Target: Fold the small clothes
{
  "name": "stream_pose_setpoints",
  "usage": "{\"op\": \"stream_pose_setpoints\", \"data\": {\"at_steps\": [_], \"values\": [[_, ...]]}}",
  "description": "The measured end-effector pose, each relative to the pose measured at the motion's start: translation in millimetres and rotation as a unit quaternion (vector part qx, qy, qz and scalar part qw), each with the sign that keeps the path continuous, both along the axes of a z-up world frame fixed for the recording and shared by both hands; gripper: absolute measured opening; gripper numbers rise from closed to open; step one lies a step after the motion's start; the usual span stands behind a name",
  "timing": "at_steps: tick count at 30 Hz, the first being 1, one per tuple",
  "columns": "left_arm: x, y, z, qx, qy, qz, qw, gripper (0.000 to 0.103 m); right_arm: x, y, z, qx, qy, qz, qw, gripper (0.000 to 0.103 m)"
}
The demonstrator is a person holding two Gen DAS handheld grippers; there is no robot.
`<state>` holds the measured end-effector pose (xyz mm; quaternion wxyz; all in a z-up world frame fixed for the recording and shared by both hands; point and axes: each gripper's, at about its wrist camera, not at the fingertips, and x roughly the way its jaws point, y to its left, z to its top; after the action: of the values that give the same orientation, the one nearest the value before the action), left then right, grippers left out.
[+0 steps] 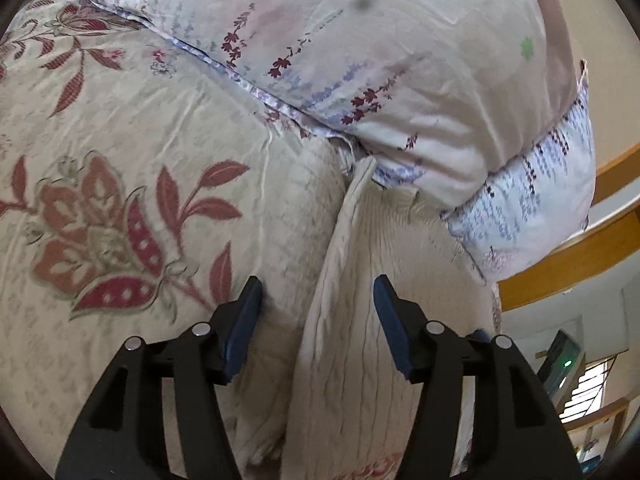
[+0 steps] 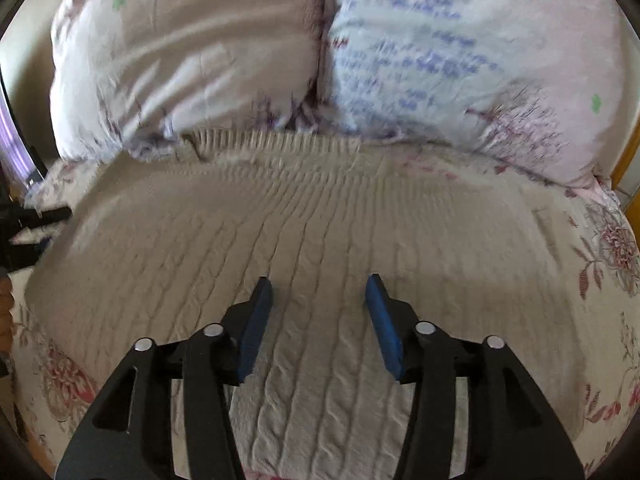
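Note:
A cream cable-knit sweater (image 2: 320, 232) lies spread flat on the floral bedsheet (image 2: 608, 264), its ribbed hem against the pillows. My right gripper (image 2: 320, 284) hovers over the middle of the knit, open, with nothing between its blue pads (image 2: 384, 320). In the left wrist view the same sweater (image 1: 360, 320) shows a raised folded edge running up the middle. My left gripper (image 1: 318, 284) stands open astride that edge; the pads (image 1: 244, 328) do not press on the cloth. The left gripper's black frame (image 2: 24, 232) shows at the left edge of the right wrist view.
Two pale floral pillows (image 2: 192, 60) (image 2: 460, 60) lie across the far side of the bed. In the left wrist view a pillow (image 1: 400, 60) sits close above the sweater. A wooden bed frame (image 1: 568, 264) runs at the right, with the room floor beyond.

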<state>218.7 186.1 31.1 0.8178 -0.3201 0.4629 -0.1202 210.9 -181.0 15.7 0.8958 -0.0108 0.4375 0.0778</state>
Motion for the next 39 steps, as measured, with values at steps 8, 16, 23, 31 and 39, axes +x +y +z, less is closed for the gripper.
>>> {"op": "stream_pose_setpoints", "data": {"at_steps": [8, 16, 23, 31, 39], "values": [[14, -2, -4, -0.022, -0.011, 0.006, 0.9997, 0.057, 1, -4, -5, 0.018, -0.002, 0.007, 1.0, 0.058], [11, -6, -6, -0.022, 0.001, -0.002, 0.9997, 0.042, -2, -2, -5, 0.016, -0.01, 0.009, 1.0, 0.059], [17, -10, -14, -0.057, 0.028, -0.008, 0.998, 0.023, -2, -1, -5, 0.016, -0.011, 0.009, 1.0, 0.06], [17, -30, 27, -0.154, -0.018, -0.011, 0.9879, 0.017, -1, -27, 3, 0.106, 0.004, 0.007, 0.994, 0.06], [23, -114, 68, -0.199, -0.072, -0.069, 0.9749, 0.016, -11, -79, 17, 0.201, 0.003, -0.008, 0.979, 0.065]]}}
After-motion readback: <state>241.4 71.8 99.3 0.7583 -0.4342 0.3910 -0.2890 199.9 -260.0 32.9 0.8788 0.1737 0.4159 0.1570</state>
